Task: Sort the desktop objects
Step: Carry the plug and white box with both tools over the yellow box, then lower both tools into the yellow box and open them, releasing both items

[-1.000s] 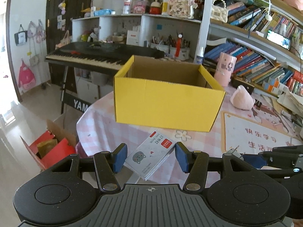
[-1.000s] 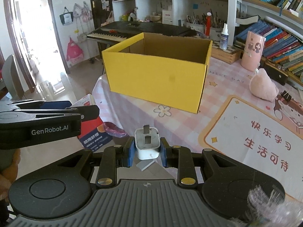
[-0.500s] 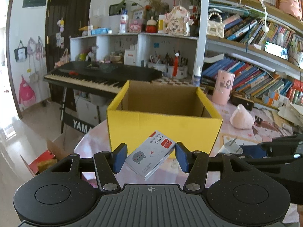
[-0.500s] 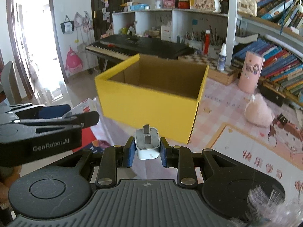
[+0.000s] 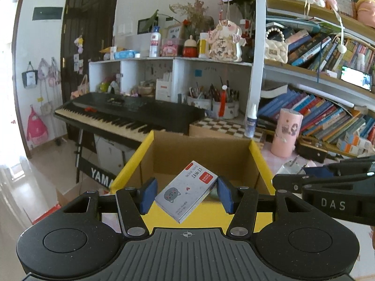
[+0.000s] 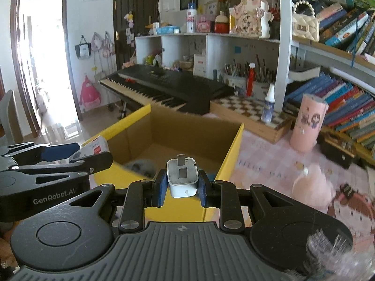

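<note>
The left gripper (image 5: 185, 195) is clamped on one small staple box (image 5: 186, 194), its long axis tilted up to the right, over the yellow box (image 5: 131, 167). The right gripper (image 6: 180, 185) is clamped on one white charger (image 6: 181, 179), prongs pointing up, above that box's near wall. Only the right view shows something grey lying inside the box; it is too blurred to identify.

A home study: keyboard piano (image 5: 126, 114), crowded bookshelves (image 5: 328, 107), plush toys, checked tablecloth (image 6: 276, 161).

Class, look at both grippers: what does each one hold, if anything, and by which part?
The left gripper holds a small staple box tilted, pinched at opposite corners. The right gripper holds a white plug adapter by its two sides, prongs facing the camera.
</note>
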Tool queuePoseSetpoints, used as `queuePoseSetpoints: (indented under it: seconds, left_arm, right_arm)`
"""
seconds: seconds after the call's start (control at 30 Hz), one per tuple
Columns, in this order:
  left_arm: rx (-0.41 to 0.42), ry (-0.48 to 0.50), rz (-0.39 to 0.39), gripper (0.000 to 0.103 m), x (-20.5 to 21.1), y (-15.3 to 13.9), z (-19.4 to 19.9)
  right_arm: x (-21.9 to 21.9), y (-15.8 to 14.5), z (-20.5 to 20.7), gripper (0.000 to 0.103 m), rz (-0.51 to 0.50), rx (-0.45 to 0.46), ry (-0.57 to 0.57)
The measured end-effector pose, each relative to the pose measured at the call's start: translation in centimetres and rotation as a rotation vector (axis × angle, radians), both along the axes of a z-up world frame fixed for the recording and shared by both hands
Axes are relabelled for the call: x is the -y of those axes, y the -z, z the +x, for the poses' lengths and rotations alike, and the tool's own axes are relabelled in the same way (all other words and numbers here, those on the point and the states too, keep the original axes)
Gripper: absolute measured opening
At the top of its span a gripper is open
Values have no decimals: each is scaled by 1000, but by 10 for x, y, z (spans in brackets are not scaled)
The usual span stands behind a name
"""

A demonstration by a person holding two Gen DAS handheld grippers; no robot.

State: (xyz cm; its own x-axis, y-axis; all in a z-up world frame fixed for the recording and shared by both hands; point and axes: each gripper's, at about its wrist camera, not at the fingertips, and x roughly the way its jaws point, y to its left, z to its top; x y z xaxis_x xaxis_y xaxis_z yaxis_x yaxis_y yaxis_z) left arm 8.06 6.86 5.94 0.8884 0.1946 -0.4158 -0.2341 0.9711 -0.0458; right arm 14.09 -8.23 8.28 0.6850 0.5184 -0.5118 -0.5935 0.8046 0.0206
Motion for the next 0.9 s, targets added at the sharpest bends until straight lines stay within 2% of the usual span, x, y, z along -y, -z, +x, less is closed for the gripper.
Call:
queuePoseSetpoints:
  seconds: [0.27,0.57,0.9]
  left_arm:
    - [-11,-14,44,54,11,0,41]
    - [-70,-11,88,54,16,11,74]
    - [-196,-3,132,54,15,30,108]
  right_arm:
    - [3,-6,48,25,2,32,-46]
    - [3,-5,83,25,-7,43,-72]
    - [-21,13,124,25,-104,10,-186]
